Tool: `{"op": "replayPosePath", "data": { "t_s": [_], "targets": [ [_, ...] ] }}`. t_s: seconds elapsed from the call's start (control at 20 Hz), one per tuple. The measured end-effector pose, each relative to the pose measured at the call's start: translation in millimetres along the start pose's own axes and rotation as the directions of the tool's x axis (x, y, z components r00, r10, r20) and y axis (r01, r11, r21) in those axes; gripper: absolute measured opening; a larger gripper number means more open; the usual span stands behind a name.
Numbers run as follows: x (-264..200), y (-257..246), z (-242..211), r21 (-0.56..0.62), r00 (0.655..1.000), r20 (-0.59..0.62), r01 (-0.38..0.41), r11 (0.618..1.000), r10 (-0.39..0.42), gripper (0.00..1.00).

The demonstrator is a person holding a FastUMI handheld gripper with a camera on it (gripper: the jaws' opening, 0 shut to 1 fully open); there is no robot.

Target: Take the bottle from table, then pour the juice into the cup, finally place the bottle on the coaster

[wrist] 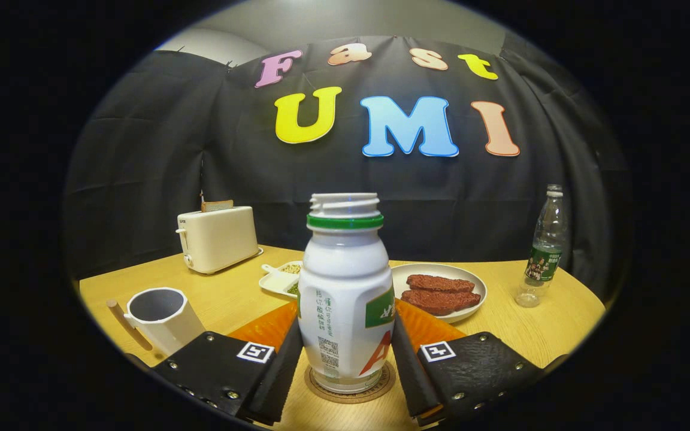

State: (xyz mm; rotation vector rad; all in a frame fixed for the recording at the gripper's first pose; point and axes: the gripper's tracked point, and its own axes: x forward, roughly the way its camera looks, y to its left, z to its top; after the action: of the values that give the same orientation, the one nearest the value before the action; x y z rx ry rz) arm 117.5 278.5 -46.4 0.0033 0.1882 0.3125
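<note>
Now your gripper (pixel 345 365) clasps the uncapped white juice bottle (pixel 345 299) from both sides, holding it upright on the round coaster (pixel 351 392) so it stands steady, with the cup (pixel 162 317) off to the fingers' left on the wooden table (pixel 536 335).

Camera: rides on the gripper (pixel 345 359), looking forward along its two fingers.
Height: low, just above the table (pixel 548 335).
Facing: level across the table toward the booth wall (pixel 141 161).
Nearness: very close to the bottle (pixel 345 299), which stands upright between the fingers on the coaster (pixel 351 396).
Mid-range: cup (pixel 162 317) beside one finger, plate (pixel 441 290) beyond the bottle.
Far: toaster (pixel 218 238) and water bottle (pixel 542 245) near the wall.
Lens: fisheye, bending the table edge and wall.
</note>
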Motion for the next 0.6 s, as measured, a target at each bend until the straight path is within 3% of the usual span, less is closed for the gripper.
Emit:
{"op": "replayPosePath", "data": {
  "t_s": [0.1,0.2,0.25,0.6],
  "targets": [
    [0.9,-0.9,-3.6,0.002,1.000,-0.011,0.000,1.000,0.000,0.80],
    [-0.9,-3.8,3.4,-0.004,1.000,0.007,0.011,1.000,-0.011,0.97],
    [-2.4,-5.6,7.8,-0.007,1.000,0.015,0.022,1.000,-0.022,0.99],
    [-38.4,-3.6,71.2,-0.077,0.989,0.104,0.116,0.990,-0.108,0.99]
  ]
}}
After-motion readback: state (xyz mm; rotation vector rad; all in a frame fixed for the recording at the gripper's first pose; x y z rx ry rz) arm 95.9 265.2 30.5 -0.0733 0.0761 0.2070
